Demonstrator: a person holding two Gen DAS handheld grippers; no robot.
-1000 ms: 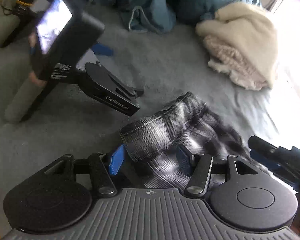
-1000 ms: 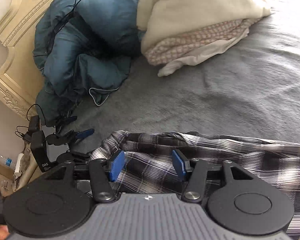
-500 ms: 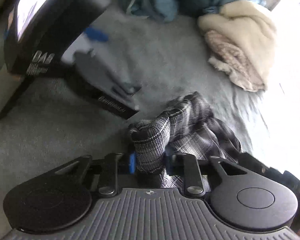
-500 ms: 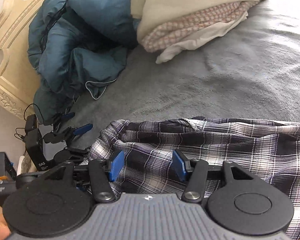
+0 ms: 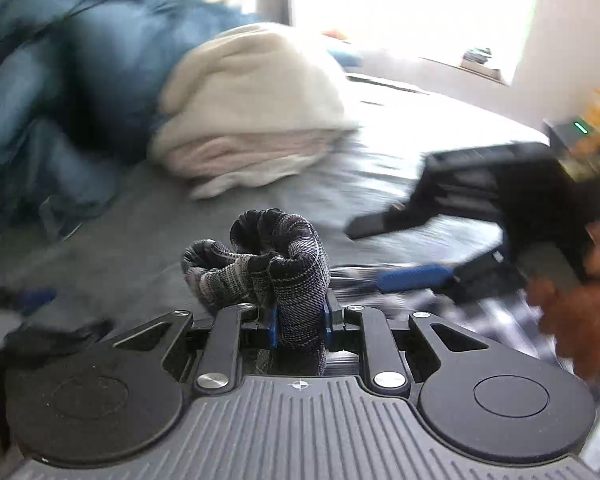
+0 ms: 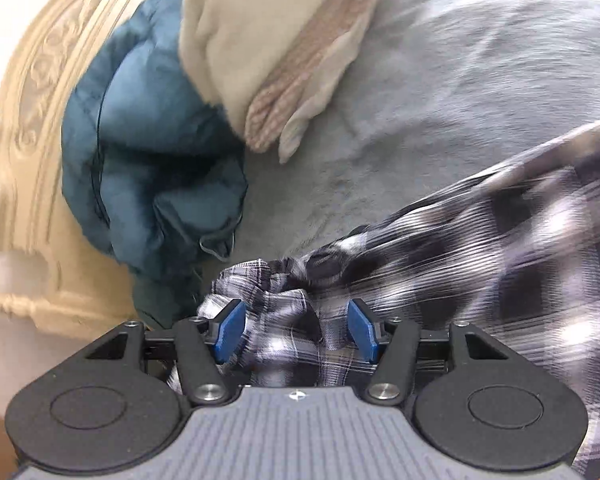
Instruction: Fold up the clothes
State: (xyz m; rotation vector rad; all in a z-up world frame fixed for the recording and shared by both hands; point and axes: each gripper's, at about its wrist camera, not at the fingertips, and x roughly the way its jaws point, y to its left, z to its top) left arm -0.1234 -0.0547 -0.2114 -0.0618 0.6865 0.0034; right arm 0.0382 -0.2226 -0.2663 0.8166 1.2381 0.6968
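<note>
Item: plaid garment (image 6: 500,248), black-and-white check, lying on the grey bed cover (image 6: 480,60), its bunched end toward the headboard edge, the rest trailing toward the right

Left gripper (image 5: 300,320): your jaws had just been closing and stood narrow, clamped on a rolled wad of the plaid cloth

Right gripper (image 6: 294,330): your jaws had just been opening and stood wide, a gathered fold between the pads but not pinched

Nearby: blue quilt (image 6: 148,152) and cream blanket (image 6: 260,32), heaped at the headboard corner

Handling note: you probably needed a second firm pinch on the right before lifting; with one corner held, the cloth would likely twist rather than spread flat
</note>
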